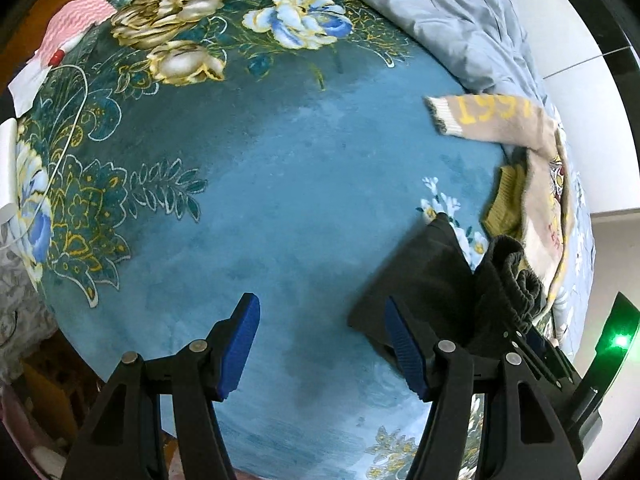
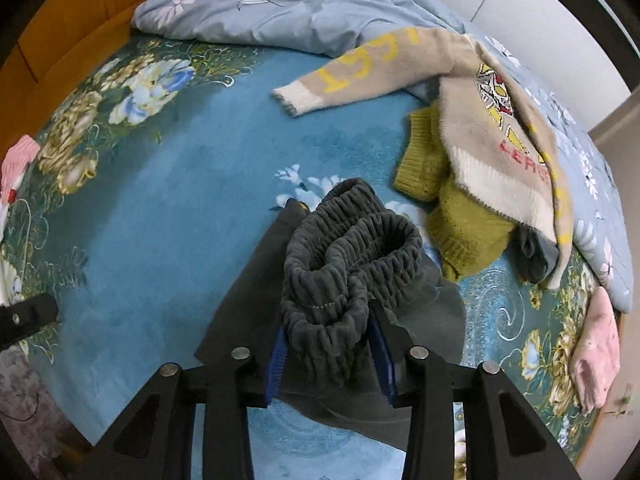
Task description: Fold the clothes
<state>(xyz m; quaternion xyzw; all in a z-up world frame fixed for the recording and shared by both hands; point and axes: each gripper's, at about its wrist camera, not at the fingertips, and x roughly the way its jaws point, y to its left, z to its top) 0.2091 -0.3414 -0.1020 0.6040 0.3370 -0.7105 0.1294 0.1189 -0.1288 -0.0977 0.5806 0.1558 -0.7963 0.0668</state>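
Dark grey cloth, a pair of trousers [image 2: 332, 280] with a gathered elastic waistband, sits bunched between the blue pads of the right gripper [image 2: 330, 360]; the pads stand close on both sides of the waistband and seem to press it, so this gripper grasps the trousers, while the rest of the fabric hangs and spreads below it onto the blue flowered bedspread [image 2: 168, 216]. The left gripper [image 1: 324, 348] is released, its jaws wide apart with only bedspread showing between them; the trousers lie just beside its right finger. Beyond the right gripper, further up the bed, a beige sweater [image 2: 480, 120] with yellow numbers lies over an olive knitted garment [image 2: 460, 216], near a grey-blue quilt [image 2: 280, 4].
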